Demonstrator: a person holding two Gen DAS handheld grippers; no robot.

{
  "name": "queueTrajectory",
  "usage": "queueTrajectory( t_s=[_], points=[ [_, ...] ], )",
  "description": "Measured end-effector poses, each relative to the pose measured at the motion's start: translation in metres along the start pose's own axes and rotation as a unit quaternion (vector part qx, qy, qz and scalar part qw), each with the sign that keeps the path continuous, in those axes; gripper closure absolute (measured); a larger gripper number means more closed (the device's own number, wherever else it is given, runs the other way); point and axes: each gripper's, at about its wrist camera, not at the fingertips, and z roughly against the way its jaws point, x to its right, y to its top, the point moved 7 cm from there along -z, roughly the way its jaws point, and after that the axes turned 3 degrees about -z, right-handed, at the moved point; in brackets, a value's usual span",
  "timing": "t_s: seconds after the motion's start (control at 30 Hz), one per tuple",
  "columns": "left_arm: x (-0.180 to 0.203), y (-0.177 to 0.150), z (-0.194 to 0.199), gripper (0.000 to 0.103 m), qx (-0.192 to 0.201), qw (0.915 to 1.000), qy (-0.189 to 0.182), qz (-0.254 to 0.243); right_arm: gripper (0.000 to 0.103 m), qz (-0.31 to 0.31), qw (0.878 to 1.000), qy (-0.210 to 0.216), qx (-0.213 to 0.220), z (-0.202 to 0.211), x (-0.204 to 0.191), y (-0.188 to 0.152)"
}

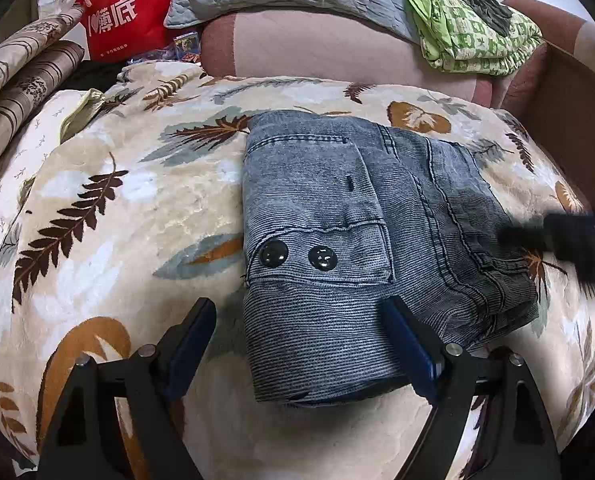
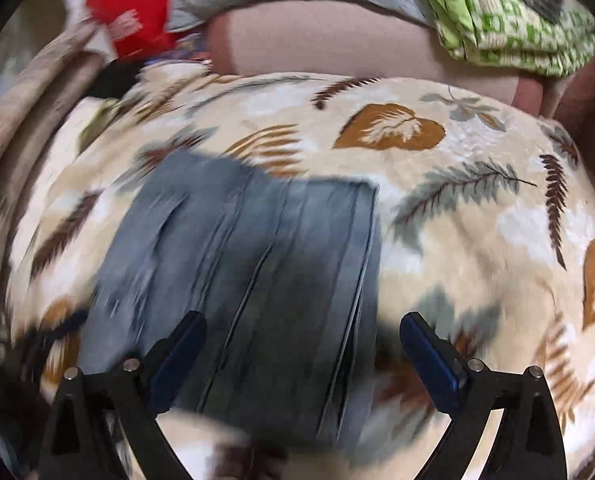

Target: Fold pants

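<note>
Pants lie folded in a compact bundle on the blanket; left hand-held gripper and right hand-held gripper both gape empty, so folding looks nearly finished.

Folded pants on blanket, mid-bed

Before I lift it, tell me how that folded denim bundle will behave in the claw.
The denim bundle will probably sag and unfold if lifted by one edge: it is soft cloth in loose layers. It looks thick, so likely heavy for its size. On the plush leaf blanket it should drag rather than slide.
</note>
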Motion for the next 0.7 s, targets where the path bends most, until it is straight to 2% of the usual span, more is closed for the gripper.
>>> queueTrajectory(
  t_s=[0.07,0.1,0.13,0.2,0.27,0.33,0.47,0.53,0.6,0.7],
  points=[
    [0.001,0.001,0.001,0.016,0.003,1.0,-0.001,-0.001,0.004,0.017,1.0,-0.003,-0.02,-0.012,-0.005,-0.023],
    [0.001,0.0,0.002,0.016,-0.003,1.0,-0.001,-0.001,0.004,0.035,0.998,-0.003,-0.056,-0.028,-0.007,-0.041],
    [0.0,0.001,0.006,0.016,-0.001,1.0,-0.002,0.002,0.004,0.018,0.998,0.013,-0.056,-0.03,-0.005,-0.044],
    [-0.005,0.003,0.026,0.016,0.014,0.9997,0.003,0.02,0.004,-0.034,0.998,0.035,-0.039,-0.012,0.005,-0.039],
    [-0.008,0.001,0.042,0.011,0.016,0.9991,0.016,0.035,0.003,-0.038,0.999,0.033,0.002,0.017,0.008,-0.036],
    [-0.005,-0.006,0.055,0.009,0.018,0.9988,0.002,0.045,0.001,-0.023,0.999,0.034,0.032,0.041,0.01,-0.04],
    [0.012,-0.016,0.073,0.006,0.017,0.9981,-0.017,0.057,0.0,0.01,0.999,0.012,0.028,0.059,0.015,-0.067],
    [0.02,-0.016,0.081,0.0,0.021,0.9976,-0.017,0.064,0.0,0.02,0.999,-0.004,0.03,0.067,0.021,-0.076],
    [0.027,-0.012,0.086,0.0,0.025,0.998,-0.017,0.055,0.0,0.031,0.999,-0.017,0.039,0.078,0.023,-0.079],
    [0.038,-0.005,0.093,0.0,0.029,0.9983,-0.035,0.036,0.0,0.044,0.998,-0.014,0.05,0.085,0.021,-0.078]
  ],
)
